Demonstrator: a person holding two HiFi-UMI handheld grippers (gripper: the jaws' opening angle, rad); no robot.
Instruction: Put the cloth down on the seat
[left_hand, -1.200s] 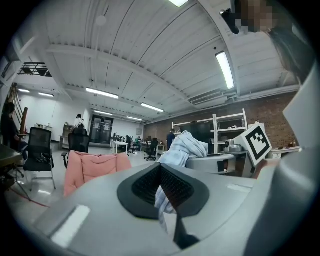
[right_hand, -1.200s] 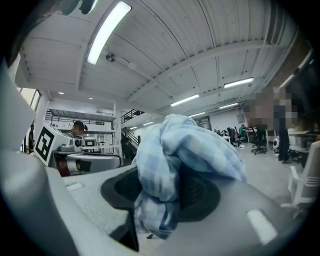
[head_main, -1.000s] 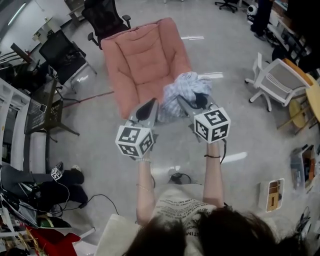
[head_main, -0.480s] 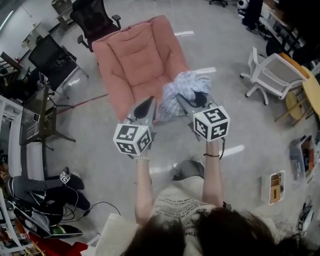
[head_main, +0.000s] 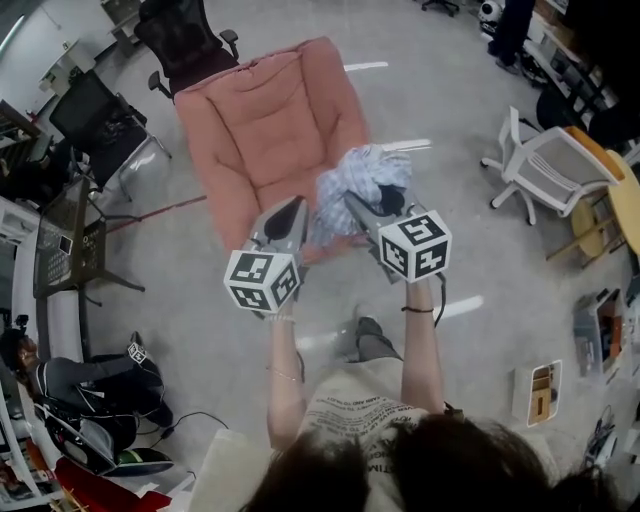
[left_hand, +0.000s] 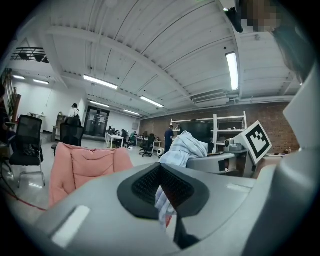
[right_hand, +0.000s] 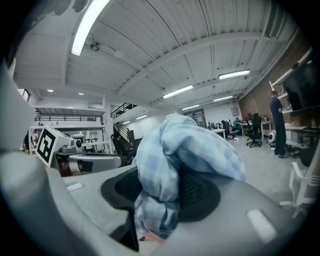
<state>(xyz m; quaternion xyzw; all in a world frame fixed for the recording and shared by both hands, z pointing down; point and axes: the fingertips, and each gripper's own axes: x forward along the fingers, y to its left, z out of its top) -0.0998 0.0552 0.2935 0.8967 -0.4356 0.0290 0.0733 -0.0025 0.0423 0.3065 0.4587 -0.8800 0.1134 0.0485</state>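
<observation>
A pink padded armchair (head_main: 265, 130) stands on the floor ahead; it also shows at the left of the left gripper view (left_hand: 85, 167). The light blue checked cloth (head_main: 362, 178) is bunched up in the air over the seat's right front corner. My right gripper (head_main: 370, 205) is shut on it, and the cloth (right_hand: 185, 150) bulges out between and over the dark pads of that gripper (right_hand: 160, 187). My left gripper (head_main: 292, 212) is beside it, to the left, over the seat's front edge. Its jaws (left_hand: 161, 172) are closed, with a strip of cloth in the slit between them.
Black office chairs (head_main: 185, 35) stand behind the armchair and to its left (head_main: 100, 115). A white chair (head_main: 545, 165) is at the right. A person sits on the floor at lower left (head_main: 90, 375). A box (head_main: 540, 390) lies on the floor at right.
Both grippers and the cloth have drawn nearer to the armchair's front edge. The chair has shifted left in the view, and a foot has stepped forward under the arms.
</observation>
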